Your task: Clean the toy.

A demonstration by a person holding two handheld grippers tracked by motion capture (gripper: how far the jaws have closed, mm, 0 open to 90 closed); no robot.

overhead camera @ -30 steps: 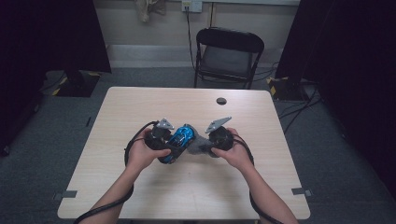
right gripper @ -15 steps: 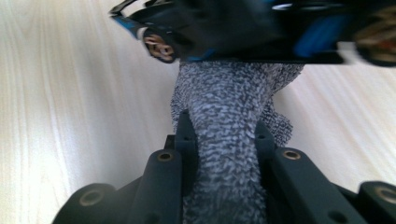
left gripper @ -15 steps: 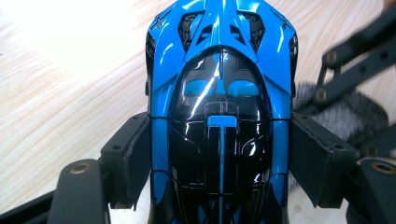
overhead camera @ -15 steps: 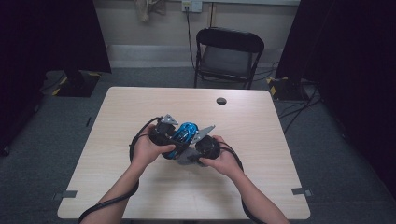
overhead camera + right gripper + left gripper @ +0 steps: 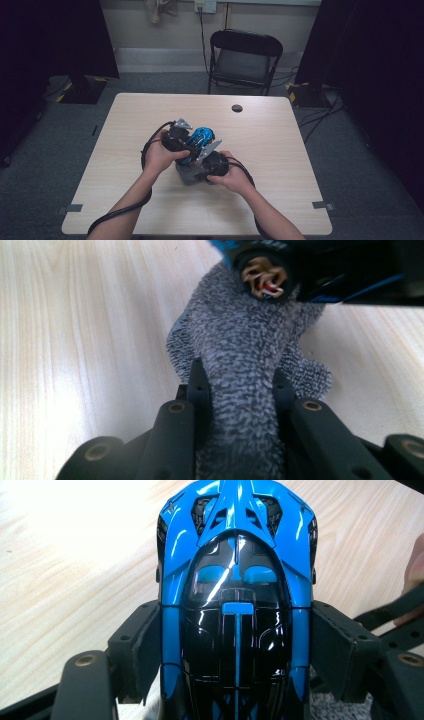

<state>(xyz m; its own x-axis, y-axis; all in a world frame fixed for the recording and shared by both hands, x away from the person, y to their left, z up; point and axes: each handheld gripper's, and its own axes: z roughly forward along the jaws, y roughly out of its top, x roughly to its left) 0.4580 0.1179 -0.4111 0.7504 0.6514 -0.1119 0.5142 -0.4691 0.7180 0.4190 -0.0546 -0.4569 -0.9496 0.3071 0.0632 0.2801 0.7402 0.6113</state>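
In the high view, two grippers are held close together near the middle of the desk (image 5: 280, 165). The left gripper (image 5: 176, 139) is gripped by the left hand (image 5: 159, 157), and a blue toy car (image 5: 200, 140) is seen just beside it, between the two grippers. The right gripper (image 5: 212, 165) is held by the right hand (image 5: 231, 175), and a grey cloth (image 5: 185, 175) lies on the desk under and in front of it. A small dark disc (image 5: 237, 108) sits well apart near the far edge of the desk, and a black chair (image 5: 244, 59) stands behind the desk.

In the left gripper view, the car (image 5: 235, 595) is seen from above, glossy blue and black. It is pinched by the left gripper (image 5: 235, 650), one jaw pressed to each flank. The desk (image 5: 65, 570) shows beyond it.

In the right gripper view, the cloth (image 5: 245, 365) is pinched by the right gripper (image 5: 239, 390); a fold is bunched up between the jaws, and the rest is spread on the desk (image 5: 75, 315). At the top edge, the car's underside (image 5: 310, 270) is seen touching the cloth, with a round opening showing thin coloured wires.
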